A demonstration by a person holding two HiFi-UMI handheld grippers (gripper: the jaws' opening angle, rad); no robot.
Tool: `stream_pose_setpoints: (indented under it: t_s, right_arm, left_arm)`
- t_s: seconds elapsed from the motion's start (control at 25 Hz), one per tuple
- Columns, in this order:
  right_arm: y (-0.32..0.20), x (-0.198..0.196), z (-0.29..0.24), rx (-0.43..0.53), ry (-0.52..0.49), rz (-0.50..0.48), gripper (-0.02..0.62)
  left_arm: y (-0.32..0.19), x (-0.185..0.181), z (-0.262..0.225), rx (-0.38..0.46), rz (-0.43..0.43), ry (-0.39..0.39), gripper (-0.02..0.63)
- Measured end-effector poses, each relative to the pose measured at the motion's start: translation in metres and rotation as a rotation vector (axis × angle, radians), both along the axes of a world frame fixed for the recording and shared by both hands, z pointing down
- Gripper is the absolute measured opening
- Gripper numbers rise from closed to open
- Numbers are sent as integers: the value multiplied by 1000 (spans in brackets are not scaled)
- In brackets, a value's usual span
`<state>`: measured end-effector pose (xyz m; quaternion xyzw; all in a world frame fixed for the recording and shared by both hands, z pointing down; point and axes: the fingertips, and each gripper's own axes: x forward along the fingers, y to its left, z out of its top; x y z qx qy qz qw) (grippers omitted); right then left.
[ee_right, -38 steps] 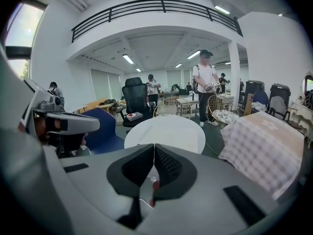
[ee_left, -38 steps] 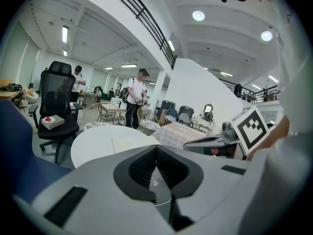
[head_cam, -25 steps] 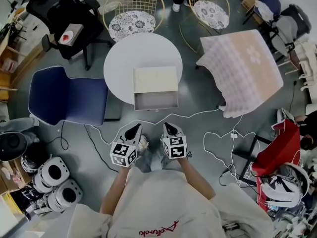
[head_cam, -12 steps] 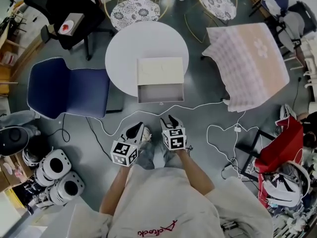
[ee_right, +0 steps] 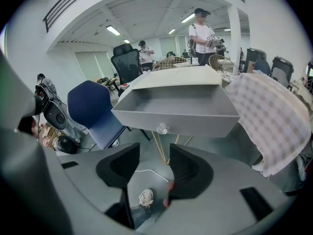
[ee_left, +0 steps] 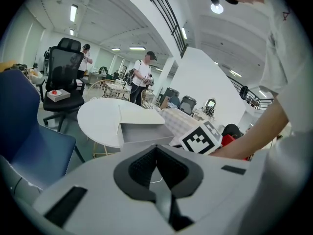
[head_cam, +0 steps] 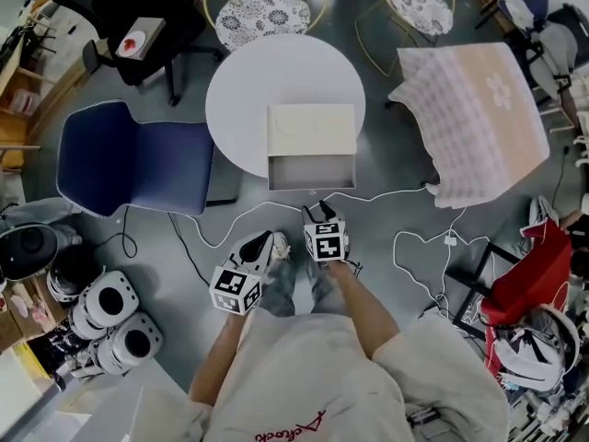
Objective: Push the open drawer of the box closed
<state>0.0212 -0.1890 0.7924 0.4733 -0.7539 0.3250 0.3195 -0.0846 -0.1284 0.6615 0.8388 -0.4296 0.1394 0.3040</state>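
Note:
A cream box (head_cam: 311, 129) sits on the round white table (head_cam: 248, 90), and its grey drawer (head_cam: 311, 171) is pulled out over the table's near edge toward me. My right gripper (head_cam: 322, 214) is just short of the drawer front; its jaws are opening and nothing is between them. In the right gripper view (ee_right: 154, 163) the drawer (ee_right: 176, 109) fills the middle, its clear knob (ee_right: 162, 128) just above the fingers. My left gripper (head_cam: 269, 240) hangs lower and to the left, shut and empty. In the left gripper view (ee_left: 156, 168) the drawer (ee_left: 146, 133) lies farther off.
A blue chair (head_cam: 129, 168) stands left of the table, and a checked cloth (head_cam: 479, 118) covers something at the right. Two wire chairs (head_cam: 267, 7) are behind the table. A white cable (head_cam: 396, 196) runs across the floor below the drawer. White round devices (head_cam: 115, 320) sit lower left.
My right gripper has moved forward to the drawer front and its jaws have parted. The left gripper has stayed back, still shut.

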Motion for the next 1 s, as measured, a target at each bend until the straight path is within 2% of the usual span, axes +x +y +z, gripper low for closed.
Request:
stream_pose_setpoints:
  t_s: [0.44, 0.64, 1.0]
  right_arm:
    - [-32, -7, 17, -14, 27, 17, 192]
    - [-36, -4, 15, -8, 64, 23, 92]
    - [-34, -4, 10, -13, 70, 25, 83]
  left_arm:
    - [5, -20, 6, -22, -8, -26, 13]
    - [5, -25, 4, -28, -19, -19, 12]
    - [2, -17, 6, -21, -9, -14, 12]
